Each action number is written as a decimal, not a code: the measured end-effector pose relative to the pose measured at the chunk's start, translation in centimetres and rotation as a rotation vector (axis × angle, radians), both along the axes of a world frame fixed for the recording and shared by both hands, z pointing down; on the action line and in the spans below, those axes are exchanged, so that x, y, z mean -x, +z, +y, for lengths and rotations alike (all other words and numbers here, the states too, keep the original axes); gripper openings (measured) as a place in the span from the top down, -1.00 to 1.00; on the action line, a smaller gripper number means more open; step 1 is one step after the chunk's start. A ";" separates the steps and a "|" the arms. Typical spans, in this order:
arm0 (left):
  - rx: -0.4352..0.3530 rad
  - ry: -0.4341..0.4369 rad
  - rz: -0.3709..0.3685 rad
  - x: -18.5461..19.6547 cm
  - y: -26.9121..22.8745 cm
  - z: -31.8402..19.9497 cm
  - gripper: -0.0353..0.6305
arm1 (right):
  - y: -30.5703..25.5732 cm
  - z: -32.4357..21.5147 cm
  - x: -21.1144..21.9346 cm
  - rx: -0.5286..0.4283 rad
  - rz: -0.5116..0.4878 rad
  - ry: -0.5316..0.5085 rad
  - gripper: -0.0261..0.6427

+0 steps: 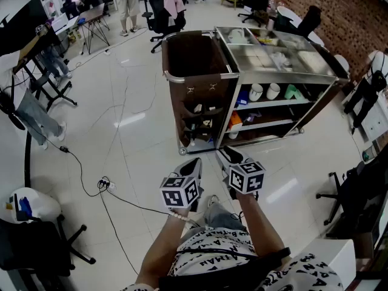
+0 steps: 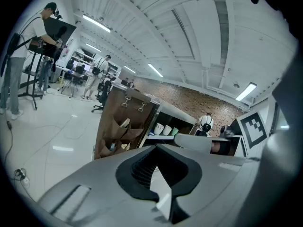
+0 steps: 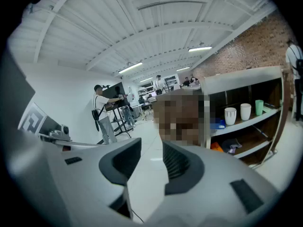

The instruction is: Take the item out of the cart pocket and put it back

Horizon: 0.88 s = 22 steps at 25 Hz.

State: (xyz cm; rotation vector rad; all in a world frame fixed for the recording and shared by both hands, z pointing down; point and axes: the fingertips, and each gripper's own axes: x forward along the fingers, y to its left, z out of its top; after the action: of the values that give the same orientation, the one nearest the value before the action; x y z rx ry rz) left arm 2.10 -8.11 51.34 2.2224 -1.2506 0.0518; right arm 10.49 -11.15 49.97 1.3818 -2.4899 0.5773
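Note:
A brown cart (image 1: 195, 76) stands ahead of me, its fabric side hung with pockets (image 1: 200, 115). Small items poke out of those pockets (image 2: 121, 130), one pale item (image 2: 124, 123) near the top; I cannot tell what they are. My left gripper (image 1: 194, 162) hovers over the floor short of the cart, its jaws (image 2: 156, 147) meeting at the tips with nothing held. Beside it my right gripper (image 1: 224, 155) points at the cart's lower corner. Its jaws (image 3: 151, 149) stand apart with only floor between them.
The cart's shelves hold white cups (image 1: 264, 91) and folded items, and trays sit on its top (image 1: 276, 56). A power strip and cables (image 1: 105, 184) lie on the floor at left. Office chairs (image 1: 345, 193) stand at right, and people and desks (image 1: 91, 8) fill the far left.

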 end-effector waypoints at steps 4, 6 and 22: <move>0.011 -0.005 0.012 0.7 0.4 -0.7 0.88 | 0.5 -1.2 0.9 0.011 0.020 -0.006 0.46; 0.012 -0.005 0.016 0.9 0.3 -1.7 0.88 | 0.7 -2.6 1.1 0.014 0.031 -0.003 0.46; 0.051 0.028 -0.039 2.5 1.6 -13.3 0.88 | 3.2 -19.8 1.4 0.044 0.075 0.067 0.46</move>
State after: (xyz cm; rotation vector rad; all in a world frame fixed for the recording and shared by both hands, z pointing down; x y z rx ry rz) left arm -0.41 -21.37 52.97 2.2049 -1.2260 0.1369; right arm 9.06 -31.00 53.22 1.4480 -2.3656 0.5793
